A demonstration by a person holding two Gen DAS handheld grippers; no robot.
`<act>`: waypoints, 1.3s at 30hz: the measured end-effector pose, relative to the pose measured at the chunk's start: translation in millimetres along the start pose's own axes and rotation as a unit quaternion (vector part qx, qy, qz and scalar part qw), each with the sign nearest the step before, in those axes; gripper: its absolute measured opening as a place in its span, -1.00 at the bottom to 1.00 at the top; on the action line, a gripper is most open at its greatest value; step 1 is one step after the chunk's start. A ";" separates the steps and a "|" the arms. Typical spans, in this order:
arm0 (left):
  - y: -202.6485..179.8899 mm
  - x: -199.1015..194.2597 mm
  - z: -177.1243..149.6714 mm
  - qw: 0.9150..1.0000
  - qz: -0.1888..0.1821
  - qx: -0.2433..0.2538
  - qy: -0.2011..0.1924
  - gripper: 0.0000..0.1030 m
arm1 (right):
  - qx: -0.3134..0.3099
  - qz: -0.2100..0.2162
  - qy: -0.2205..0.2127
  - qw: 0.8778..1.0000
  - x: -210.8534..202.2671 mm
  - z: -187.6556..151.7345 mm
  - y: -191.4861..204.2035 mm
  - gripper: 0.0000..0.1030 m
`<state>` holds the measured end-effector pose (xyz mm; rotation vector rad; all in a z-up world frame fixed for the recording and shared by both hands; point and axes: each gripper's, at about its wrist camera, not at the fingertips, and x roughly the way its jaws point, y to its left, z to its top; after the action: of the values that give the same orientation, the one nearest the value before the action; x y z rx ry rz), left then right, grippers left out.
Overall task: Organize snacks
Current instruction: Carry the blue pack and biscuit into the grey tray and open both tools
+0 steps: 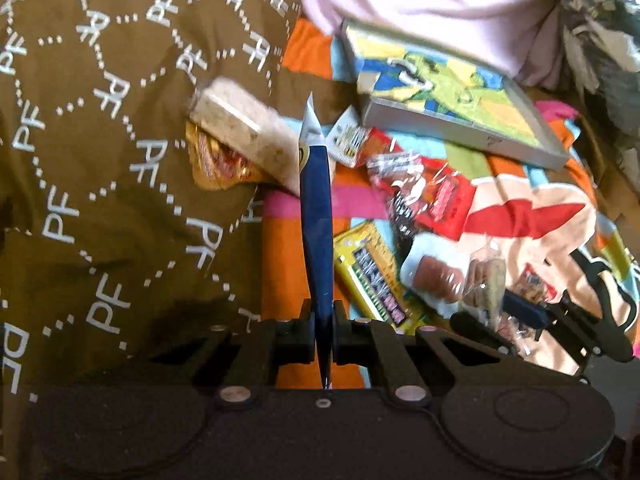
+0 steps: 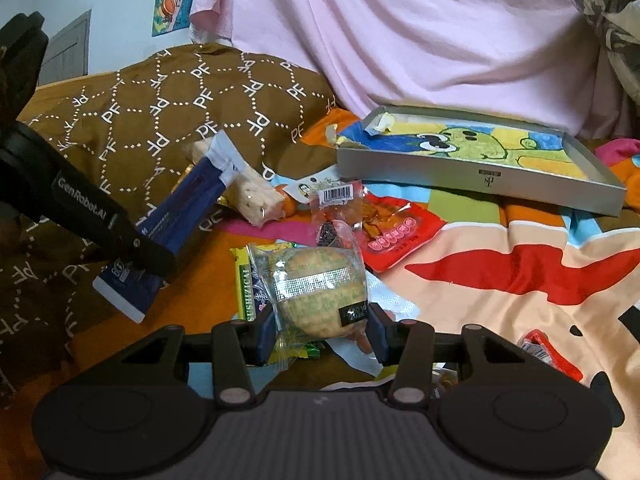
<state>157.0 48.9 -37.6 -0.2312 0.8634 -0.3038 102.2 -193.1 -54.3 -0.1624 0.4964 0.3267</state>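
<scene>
My left gripper (image 1: pixel 322 320) is shut on a flat dark blue snack packet (image 1: pixel 316 216), seen edge-on; the same packet (image 2: pixel 176 220) and left gripper (image 2: pixel 150 258) show at the left of the right wrist view. My right gripper (image 2: pixel 322 332) is shut on a clear-wrapped round cracker (image 2: pixel 320 292), held above the pile. It also shows in the left wrist view (image 1: pixel 486 280). A grey box lid tray (image 2: pixel 480 184) with a green cartoon picture lies behind, also seen in the left wrist view (image 1: pixel 472 132).
On the colourful bedsheet lie a red packet (image 2: pixel 394 236), a yellow-green packet (image 2: pixel 250 276), a barcode-labelled clear pack (image 2: pixel 334 200), a pale rice-crisp bar (image 2: pixel 256 196) and a small red packet (image 2: pixel 548 354). A brown patterned pillow (image 2: pixel 160 112) sits left, pink cloth (image 2: pixel 400 32) behind.
</scene>
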 end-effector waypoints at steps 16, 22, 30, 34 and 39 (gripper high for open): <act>-46.8 5.1 82.5 0.991 -0.039 0.030 -0.126 -0.87 | 0.034 -0.012 -0.041 0.999 4.6 55.2 -53.5 0.00; -74.3 48.7 148.7 0.988 -0.048 0.042 -0.141 -0.87 | 0.029 -0.047 -0.040 0.998 37.7 98.3 -99.3 0.00; -91.4 132.4 197.4 0.995 -0.047 0.015 -0.083 -0.86 | 0.043 -0.101 -0.034 0.993 96.8 132.5 -148.8 0.00; -96.4 156.0 203.3 0.997 -0.044 0.015 -0.064 -0.87 | 0.037 -0.118 -0.018 0.992 117.0 135.5 -159.3 0.00; -93.9 170.4 203.8 0.998 -0.028 0.021 -0.050 -0.85 | 0.037 -0.121 -0.008 0.992 128.4 134.9 -163.4 -0.01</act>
<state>403.0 -83.2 0.0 -0.2290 0.7512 -0.3595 324.4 -280.5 11.7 -0.1461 0.4670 0.0721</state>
